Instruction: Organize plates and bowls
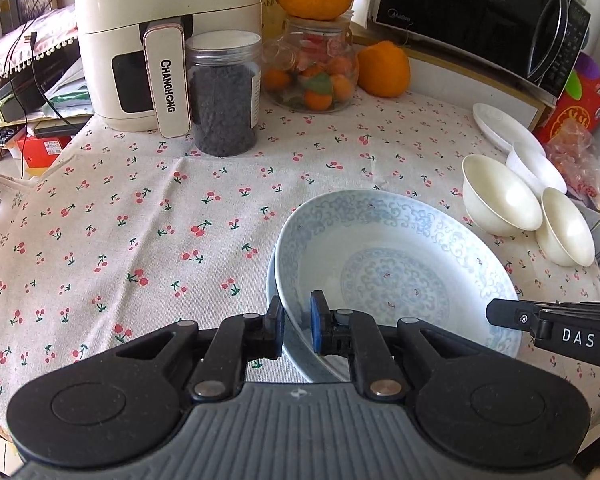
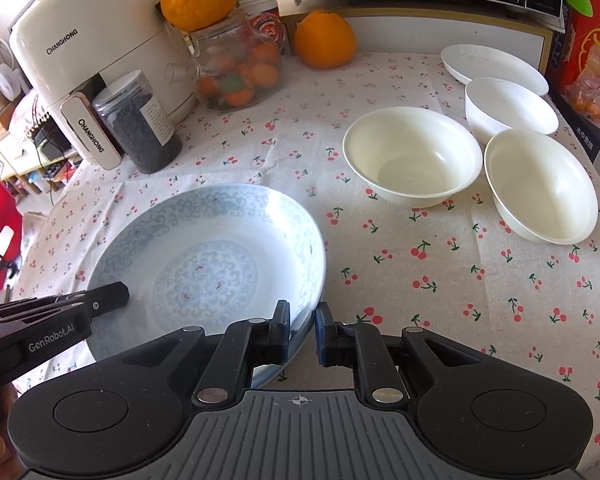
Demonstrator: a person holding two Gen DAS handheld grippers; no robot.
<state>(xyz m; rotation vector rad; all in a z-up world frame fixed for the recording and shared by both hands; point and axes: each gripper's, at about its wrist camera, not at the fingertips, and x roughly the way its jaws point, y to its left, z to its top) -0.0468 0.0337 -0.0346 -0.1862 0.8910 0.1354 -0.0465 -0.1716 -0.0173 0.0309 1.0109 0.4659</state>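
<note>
Item: blue-patterned plate (image 1: pixel 396 272), wide and shallow, lying on the cherry-print tabletop (image 1: pixel 139 220) at the near edge of the working area, apparently stacked on a 2nd plate (image 1: pixel 271 280) of which only a pale sliver of rim shows at its left side. Left gripper (image 1: pixel 297 320): jaws clamped on the plate's near-left rim, 1 pad outside the wall and 1 inside. Right gripper (image 2: pixel 304 330): jaws nearly together across the near-right rim, the rim passing between the pads; whether the outer pad presses on it is not clear. Governing relation: the plate lies directly ahead of and below both sets of jaws, held at 2 points on the same near arc, with its bulk extending away toward the back of the tabletop; neither hand is nearer, so any lift would likely have to be shared and level. Other stock: 3 cream bowls (image 2: pixel 412 156) and 1 white plate (image 2: pixel 492 64) grouped at the right, well apart from the blue plate. Obscured: the plate's nearest rim is hidden under both gripper bodies; the lower plate's size and pattern cannot be made out; contact of the stack with the cloth is not visible.
</note>
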